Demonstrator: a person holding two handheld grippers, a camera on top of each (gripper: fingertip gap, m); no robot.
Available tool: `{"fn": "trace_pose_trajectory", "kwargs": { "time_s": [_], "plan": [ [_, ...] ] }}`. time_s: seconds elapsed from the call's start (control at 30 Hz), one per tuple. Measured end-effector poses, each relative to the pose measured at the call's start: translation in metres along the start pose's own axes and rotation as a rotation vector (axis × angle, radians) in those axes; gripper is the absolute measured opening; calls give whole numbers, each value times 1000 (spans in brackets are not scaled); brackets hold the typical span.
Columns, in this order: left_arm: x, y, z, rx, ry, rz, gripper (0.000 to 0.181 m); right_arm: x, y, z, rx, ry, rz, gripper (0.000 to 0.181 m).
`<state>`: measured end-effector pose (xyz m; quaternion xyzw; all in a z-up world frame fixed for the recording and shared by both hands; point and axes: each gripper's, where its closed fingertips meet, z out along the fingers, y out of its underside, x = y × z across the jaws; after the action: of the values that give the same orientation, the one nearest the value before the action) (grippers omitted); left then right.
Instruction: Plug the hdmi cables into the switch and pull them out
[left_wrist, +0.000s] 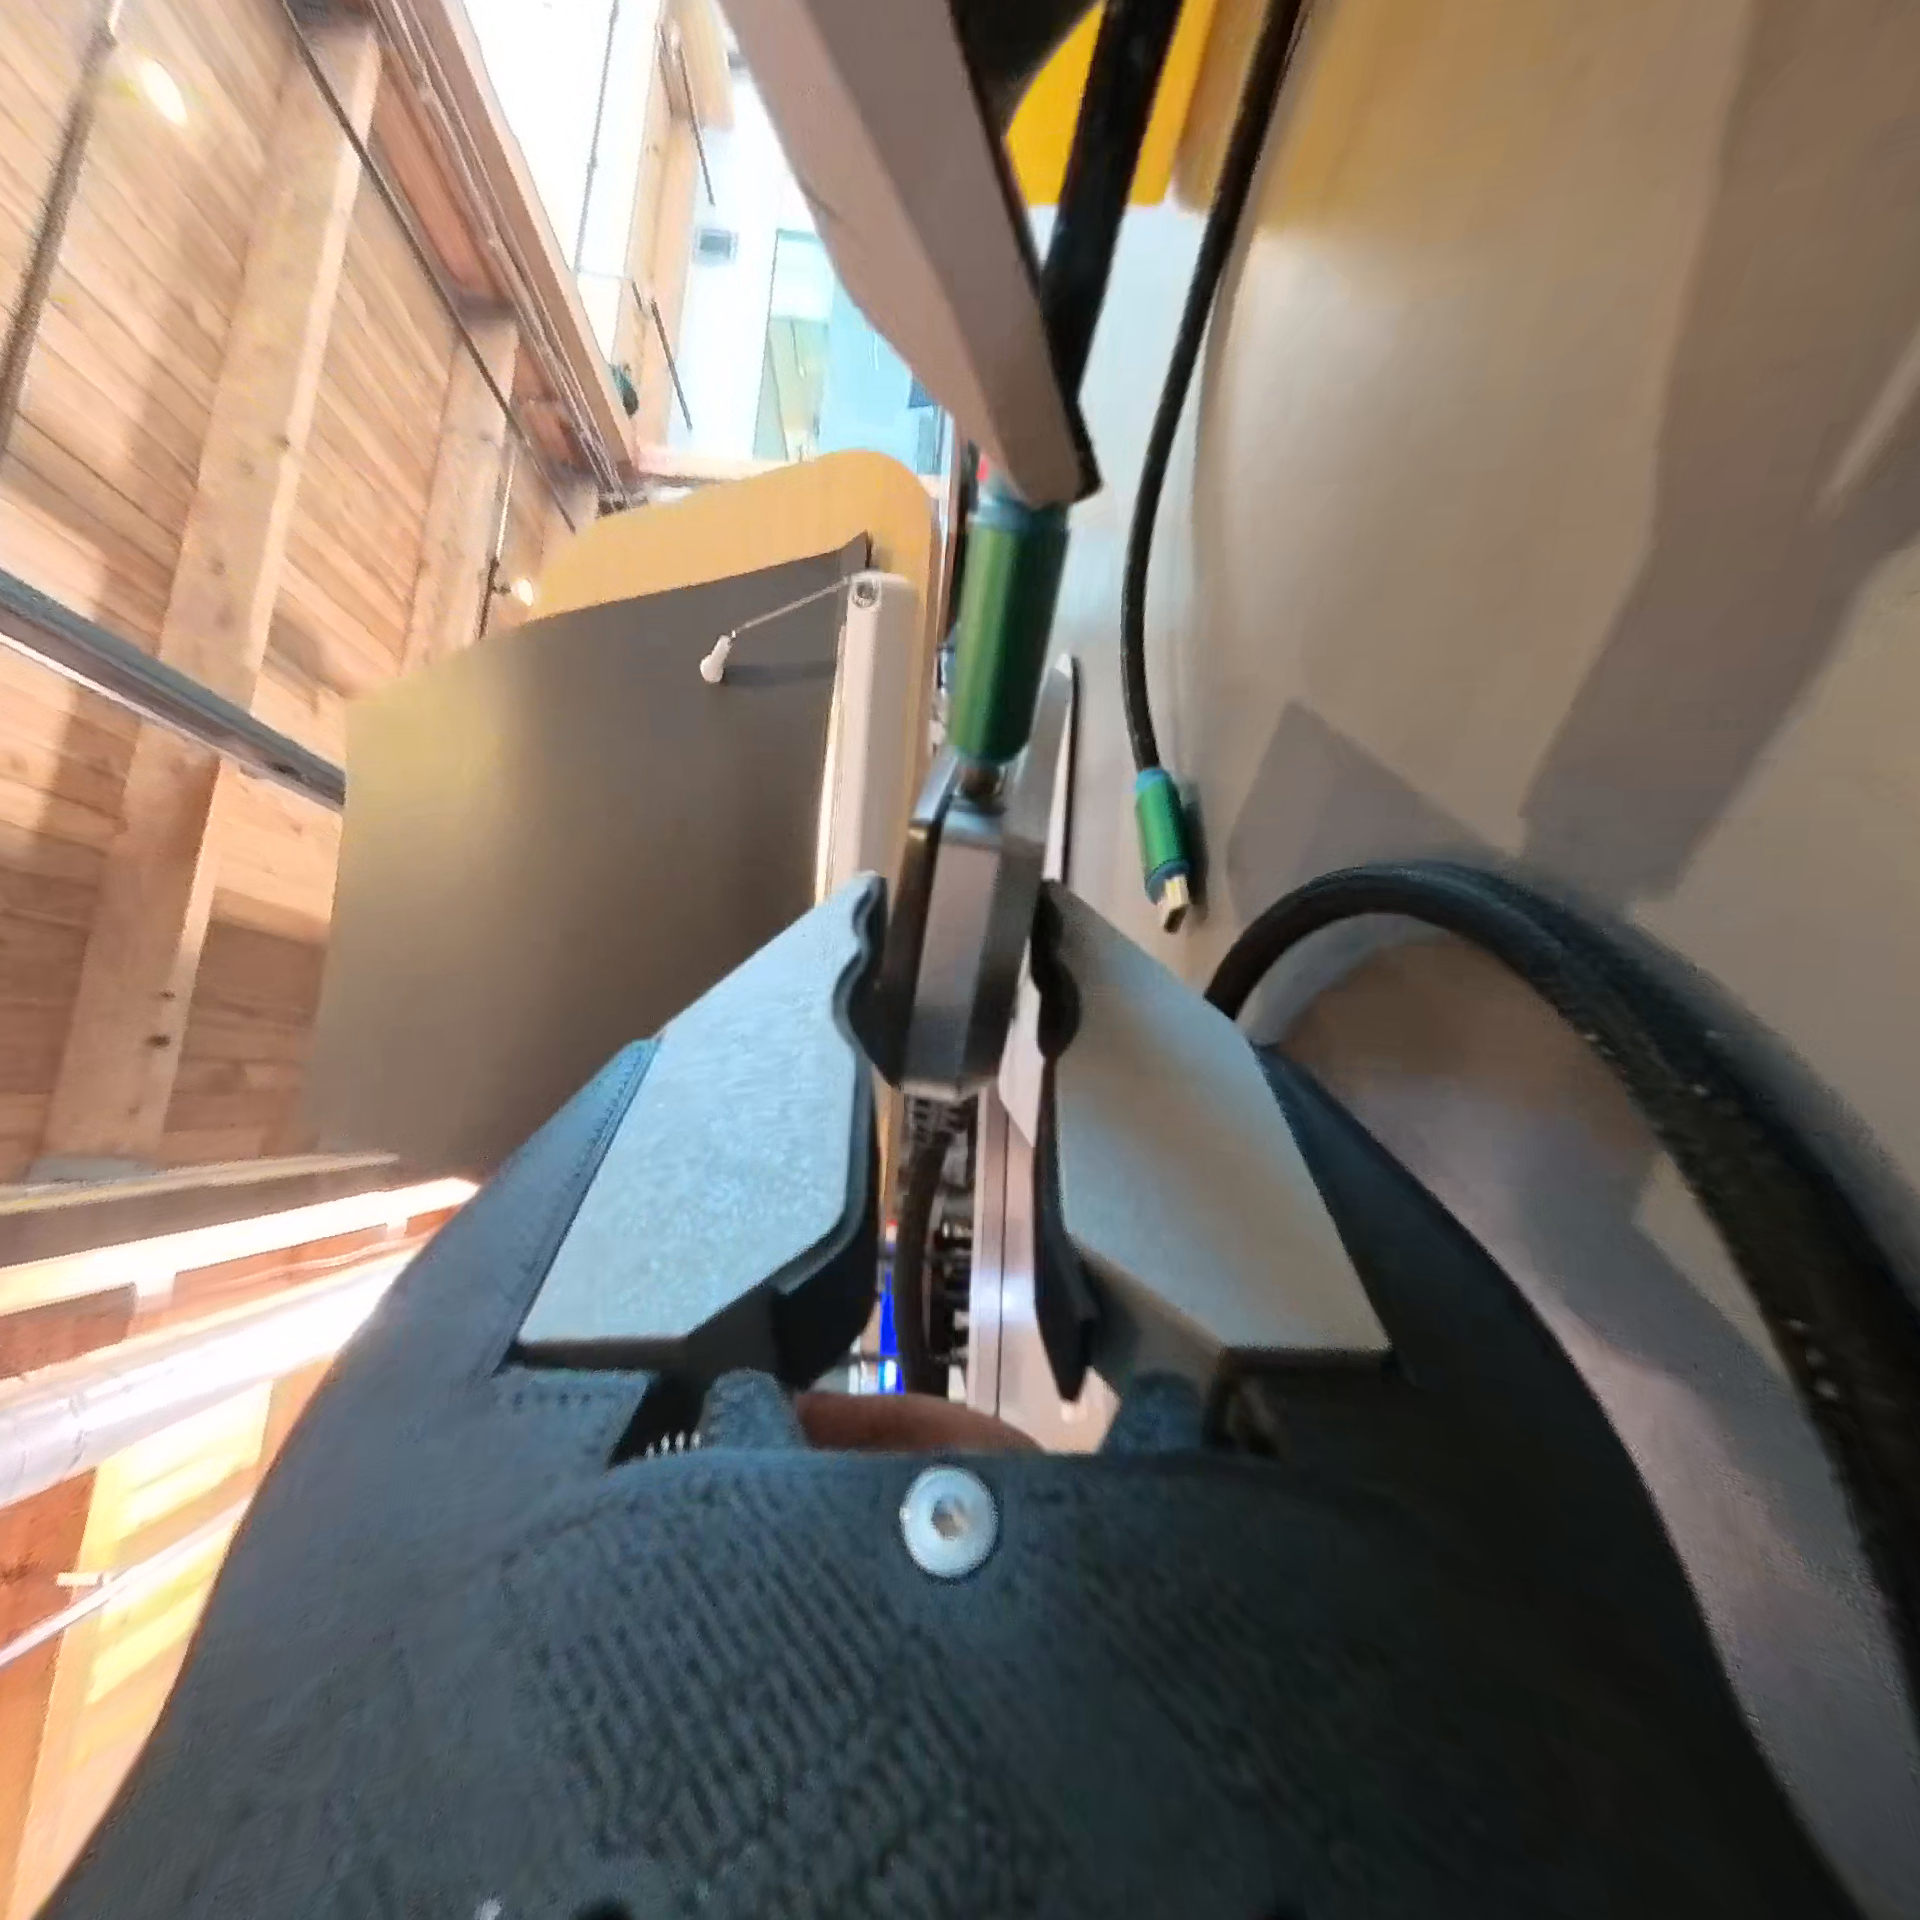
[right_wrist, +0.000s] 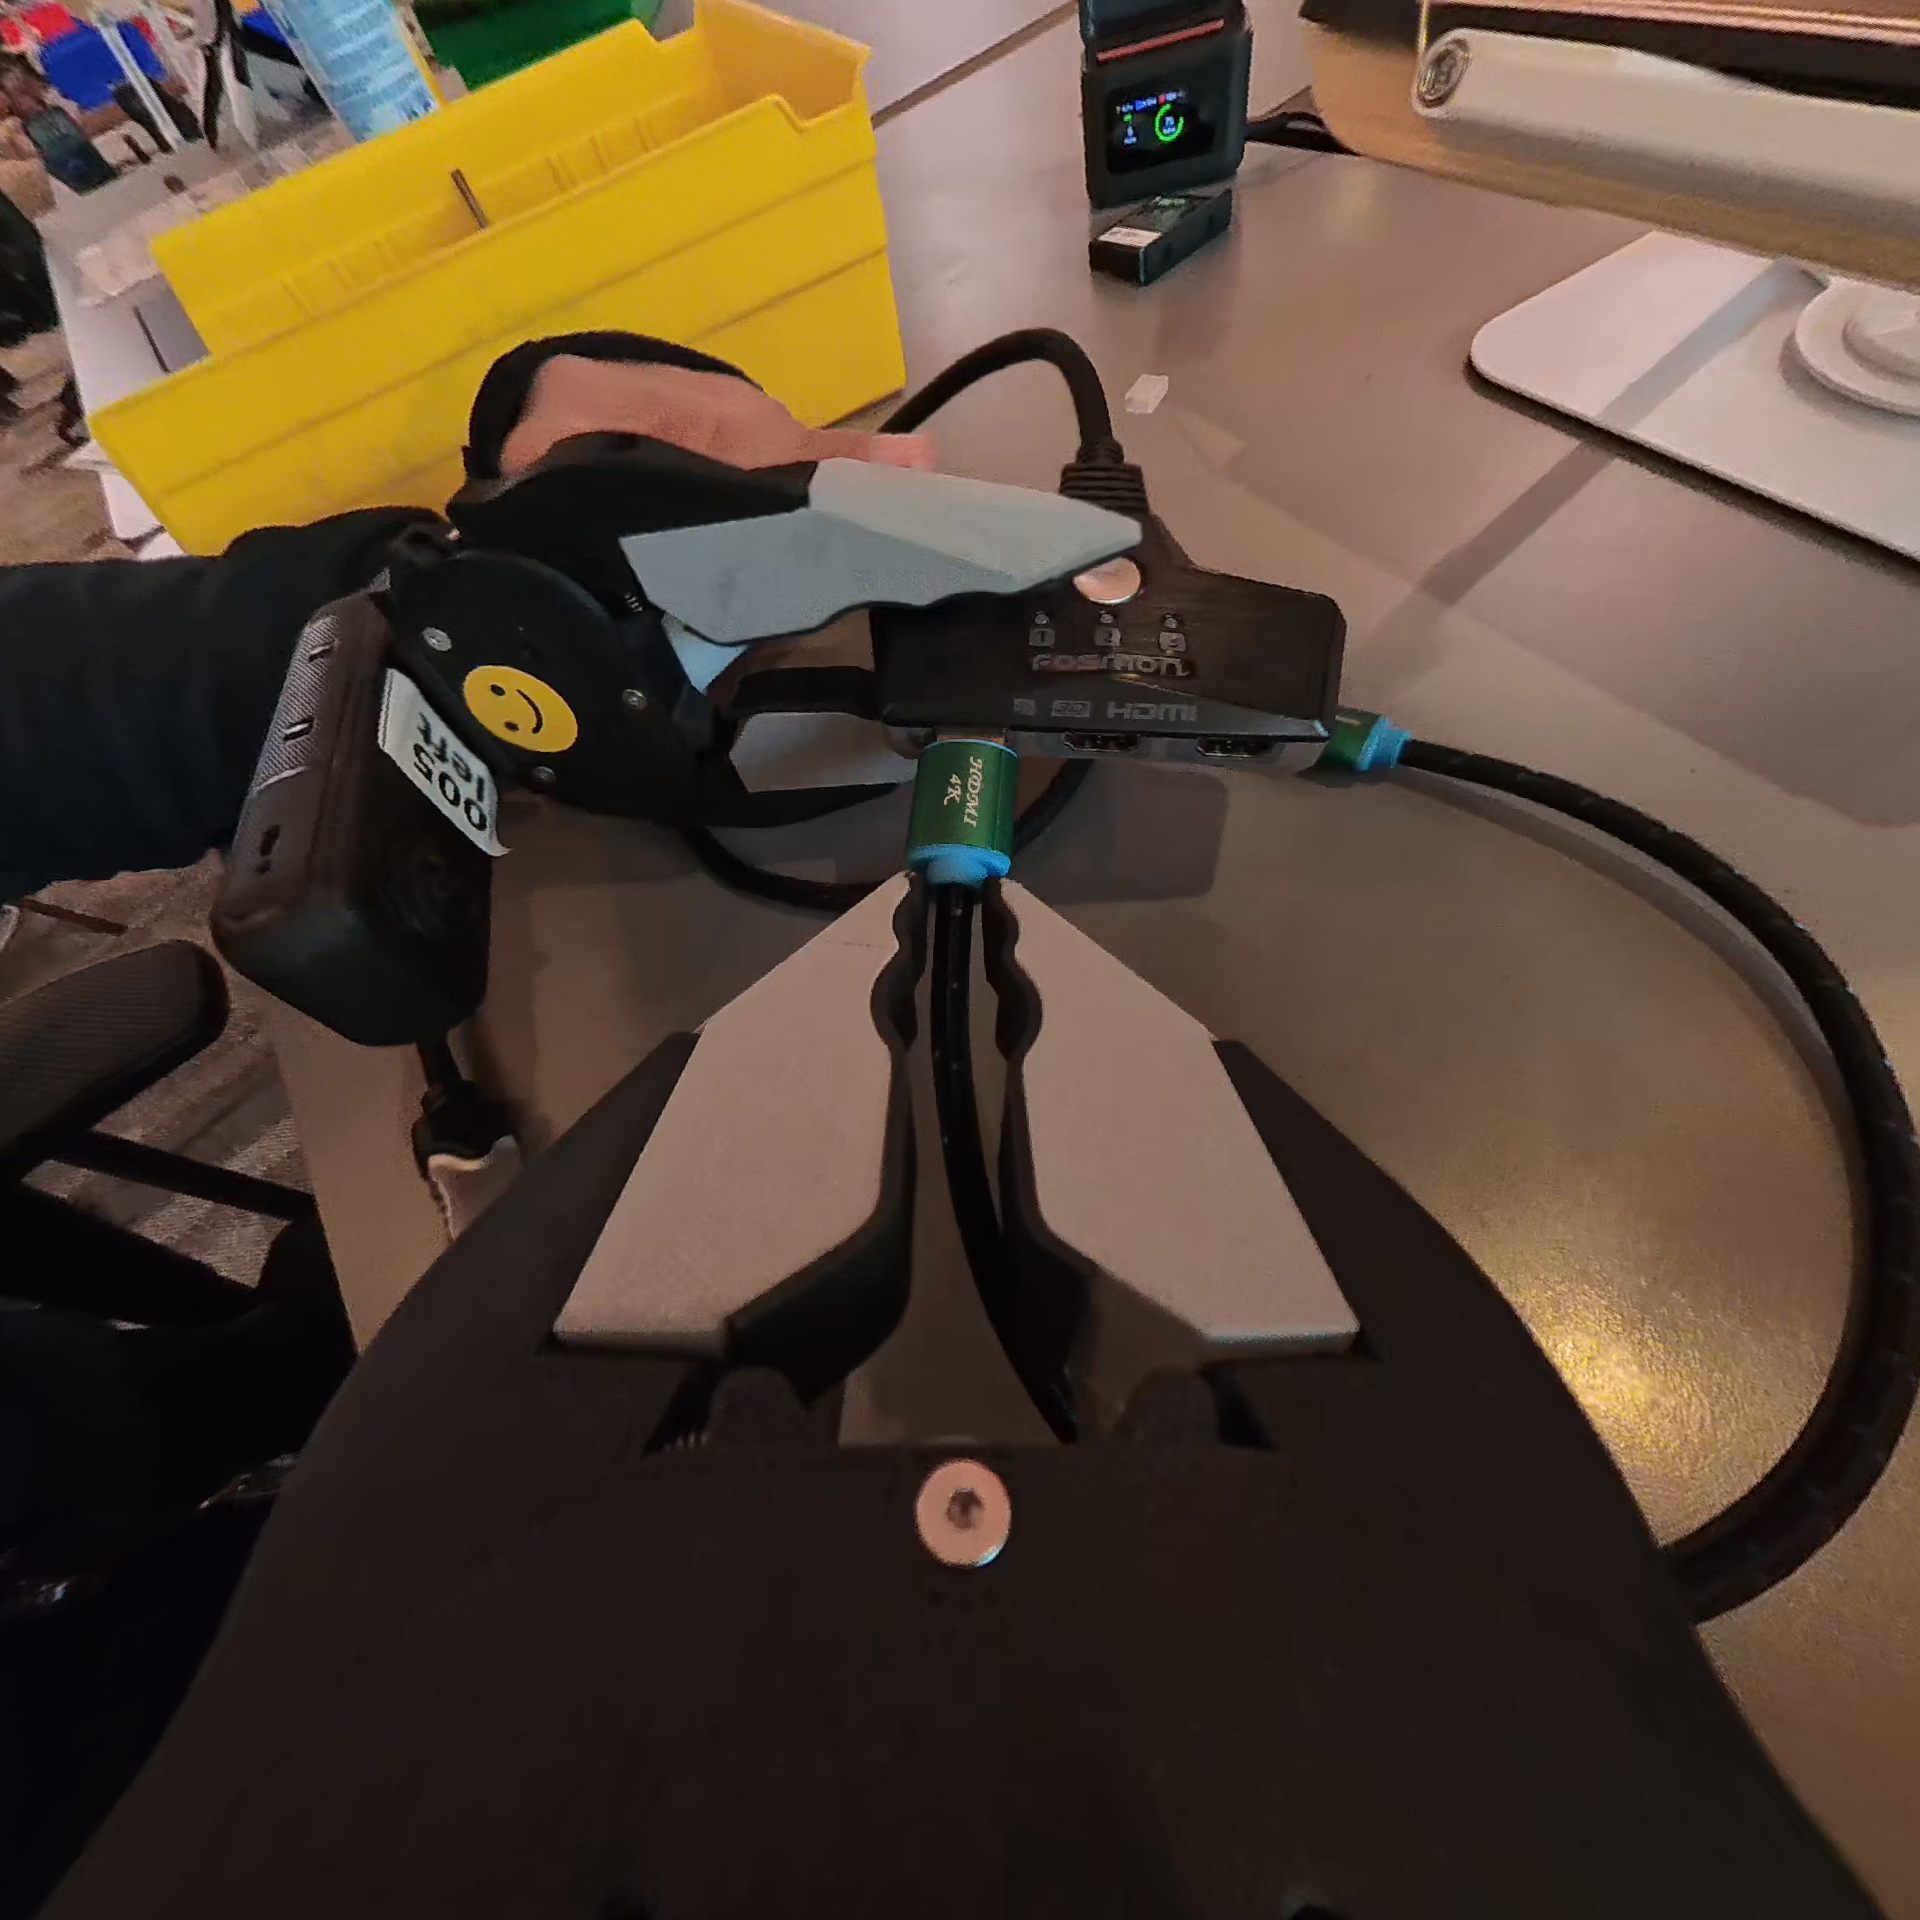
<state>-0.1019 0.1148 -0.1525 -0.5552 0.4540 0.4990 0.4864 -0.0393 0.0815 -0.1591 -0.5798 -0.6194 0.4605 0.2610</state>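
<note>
The HDMI switch (right_wrist: 1107, 665) is held at its left end by the left gripper (right_wrist: 883, 613), whose jaws are closed flat on the black body, one above and one below; the left wrist view shows the same clamp edge-on (left_wrist: 961, 987). The right gripper (right_wrist: 951, 935) sits just behind the green plug (right_wrist: 958, 805), its jaws nearly closed around the black cable (right_wrist: 954, 1091) just behind the blue collar. The plug's long axis runs straight back from the switch's front face toward these jaws, so a push or pull would follow that line; I judge the plug seated in the leftmost port, though how deep I cannot tell. Two ports to its right stand empty. A second green plug (right_wrist: 1356, 743) shows at the switch's right end, with its braided cable (right_wrist: 1808, 1039) looping wide over the grey surface (right_wrist: 1455, 623). Another free plug (left_wrist: 1162, 842) lies on the surface beside it. A yellow bin (right_wrist: 520, 281) and a monitor base (right_wrist: 1683, 343) stand well apart, out of the way.
</note>
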Motion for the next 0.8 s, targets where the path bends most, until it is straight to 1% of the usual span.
{"fn": "trace_pose_trajectory", "kwargs": {
  "time_s": [0.2, 0.4, 0.57, 0.63, 0.8],
  "plan": [
    [5, -8, -5, 50, -5, 93, 26, 1, 7, -3, -23, -23, 4, 8],
    [-1, -7, -8, 67, -12, 32, 38, 0, 7, -7, -9, -82, 19, 8],
    [3, -3, -10, 57, -1, 62, 34, 3, 10, -8, -15, -85, 20, 8],
    [7, -3, -13, 65, 27, 66, 21, 2, 10, -8, -12, -102, 31, 8],
    [13, -3, -12, 40, 39, 141, 20, 6, 16, -7, -38, -97, 36, 8]
  ]
}}
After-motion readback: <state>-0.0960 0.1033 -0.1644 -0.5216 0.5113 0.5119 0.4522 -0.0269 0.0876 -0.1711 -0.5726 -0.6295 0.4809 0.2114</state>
